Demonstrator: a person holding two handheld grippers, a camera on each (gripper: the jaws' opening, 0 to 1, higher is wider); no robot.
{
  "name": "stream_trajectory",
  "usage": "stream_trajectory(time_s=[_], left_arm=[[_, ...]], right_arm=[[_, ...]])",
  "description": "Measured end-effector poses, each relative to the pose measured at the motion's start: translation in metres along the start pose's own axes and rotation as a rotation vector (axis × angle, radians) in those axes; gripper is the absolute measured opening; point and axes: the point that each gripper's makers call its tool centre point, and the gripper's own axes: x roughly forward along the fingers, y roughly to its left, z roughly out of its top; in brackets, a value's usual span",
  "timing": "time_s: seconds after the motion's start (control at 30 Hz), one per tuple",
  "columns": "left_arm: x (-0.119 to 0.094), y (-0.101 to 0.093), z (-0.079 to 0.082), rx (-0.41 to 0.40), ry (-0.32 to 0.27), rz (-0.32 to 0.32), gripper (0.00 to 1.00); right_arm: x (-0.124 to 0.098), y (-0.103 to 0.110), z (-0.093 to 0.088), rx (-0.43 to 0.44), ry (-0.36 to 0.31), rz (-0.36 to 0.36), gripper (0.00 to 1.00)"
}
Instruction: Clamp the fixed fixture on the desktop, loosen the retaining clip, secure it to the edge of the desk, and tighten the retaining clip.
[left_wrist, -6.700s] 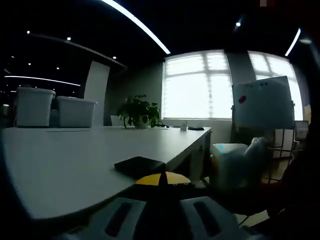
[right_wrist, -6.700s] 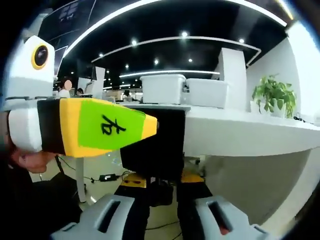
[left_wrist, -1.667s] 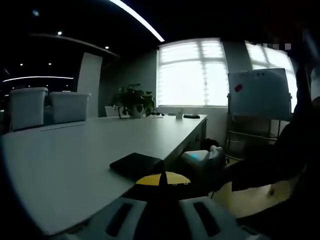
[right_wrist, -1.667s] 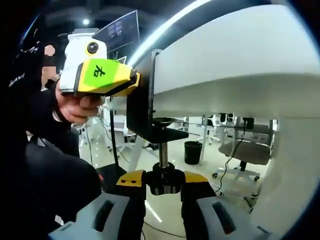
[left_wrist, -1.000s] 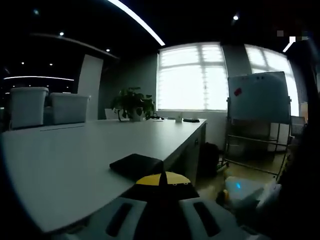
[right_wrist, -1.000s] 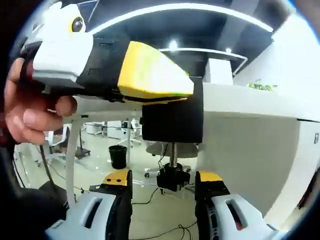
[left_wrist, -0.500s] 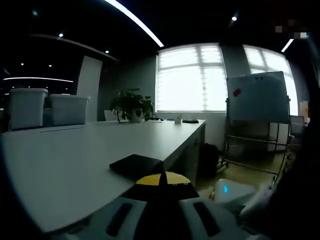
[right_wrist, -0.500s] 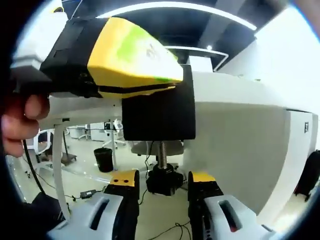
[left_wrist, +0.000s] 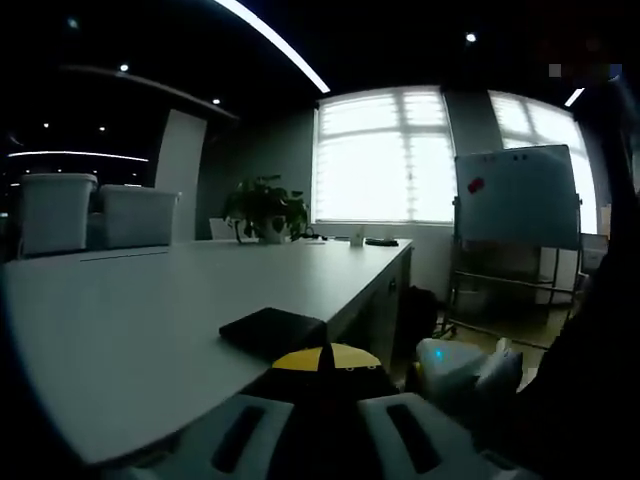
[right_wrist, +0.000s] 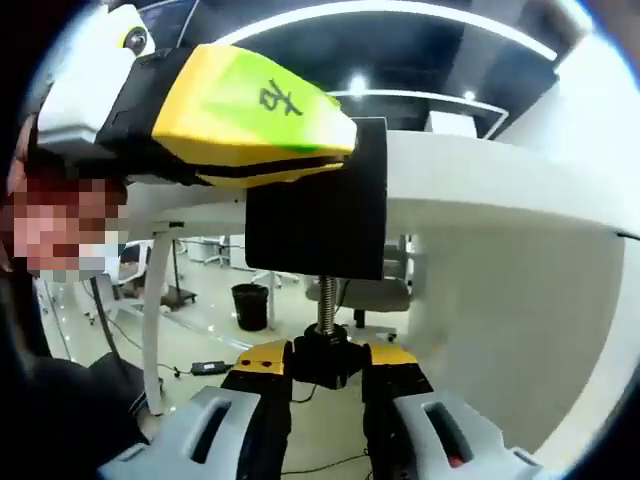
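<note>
A potted plant (left_wrist: 265, 210) and two white storage bins (left_wrist: 95, 215) stand far on the table. A whiteboard (left_wrist: 515, 200) stands before bright windows (left_wrist: 380, 155). A black bin (right_wrist: 250, 306) is on the floor.

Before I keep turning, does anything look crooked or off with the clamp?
Nothing stands out. The black clamp sits squarely on the desk edge, its screw hanging straight down to the knob between the right tool's jaws.

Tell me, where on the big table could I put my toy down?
The table is bare across its wide middle, between the black clamp plate at the near edge and the bins and plant at the far end. The near edge is crowded by the left gripper.
</note>
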Motion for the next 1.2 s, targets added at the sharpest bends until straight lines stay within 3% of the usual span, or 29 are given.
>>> stream_trajectory(time_s=[0.03,0.2,0.47,1.07,1.2], left_arm=[[0.000,0.000,0.000,0.002,0.002,0.002,0.01],[0.000,0.000,-0.001,-0.004,0.001,0.012,0.01],[0.000,0.000,-0.001,-0.010,0.012,0.018,0.01],[0.000,-0.001,-0.002,-0.011,0.029,0.022,0.01],[0.000,-0.001,-0.002,-0.013,0.028,0.021,0.01]], right_arm=[[0.001,0.001,0.001,-0.037,-0.001,0.034,0.25],[0.007,0.004,-0.002,-0.015,-0.004,0.205,0.25],[0.002,0.016,0.003,-0.067,-0.034,0.477,0.25],[-0.002,0.024,0.005,0.031,-0.087,0.728,0.25],[-0.001,0.024,0.005,0.016,-0.105,0.766,0.25]])
